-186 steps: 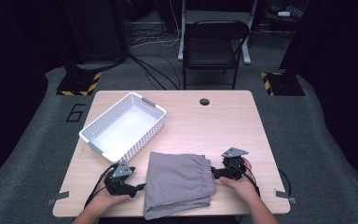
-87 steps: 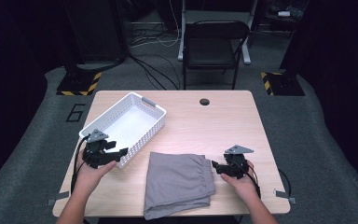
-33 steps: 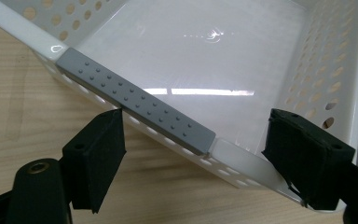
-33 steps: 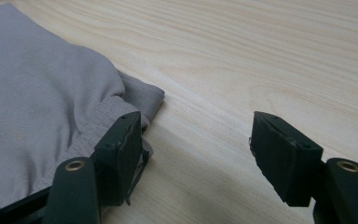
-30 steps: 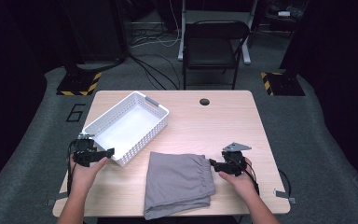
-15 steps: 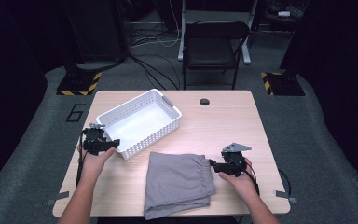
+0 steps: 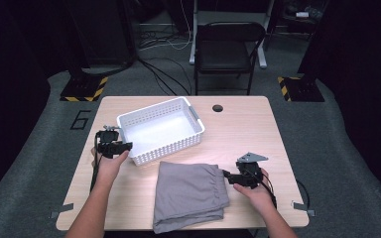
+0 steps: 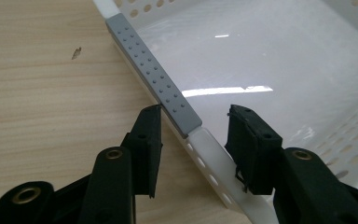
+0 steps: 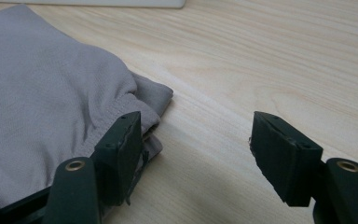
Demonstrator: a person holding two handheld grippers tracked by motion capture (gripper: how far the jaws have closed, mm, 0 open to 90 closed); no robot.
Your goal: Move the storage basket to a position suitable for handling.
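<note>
Basket (image 7: 159, 130) has been swung since 6.2 s ago: then it sat diagonal at the far-left of the desk (image 7: 243, 129), now it sits more central with its long side running left-right, far end near the desk's cable hole (image 7: 217, 107). Left gripper (image 7: 113, 147) went from the near edge beside the cloth up to the basket's left end. Right gripper (image 7: 238, 177) barely changed place.

Left gripper view: jaws straddle the basket rim (image 8: 205, 144) just below the grey dotted handle strip (image 8: 156, 77), one jaw outside, one inside. Gap visible on both sides, so parted, not clamped.

Right gripper view: jaws wide apart, left jaw touching the edge of the folded grey cloth (image 9: 42, 93), right jaw over bare desk. Nothing gripped.

Cloth (image 7: 191, 194) lies at near-centre of the desk, just near of the basket, not touching it as far as I can tell.

Writing: a "6" marked on the floor (image 7: 81, 119) left of the desk.

Around: black folding chair (image 7: 226, 47) beyond the far edge, cables (image 7: 161, 39) on the floor, yellow-black striped stand bases (image 7: 84, 88) far left and far right.
</note>
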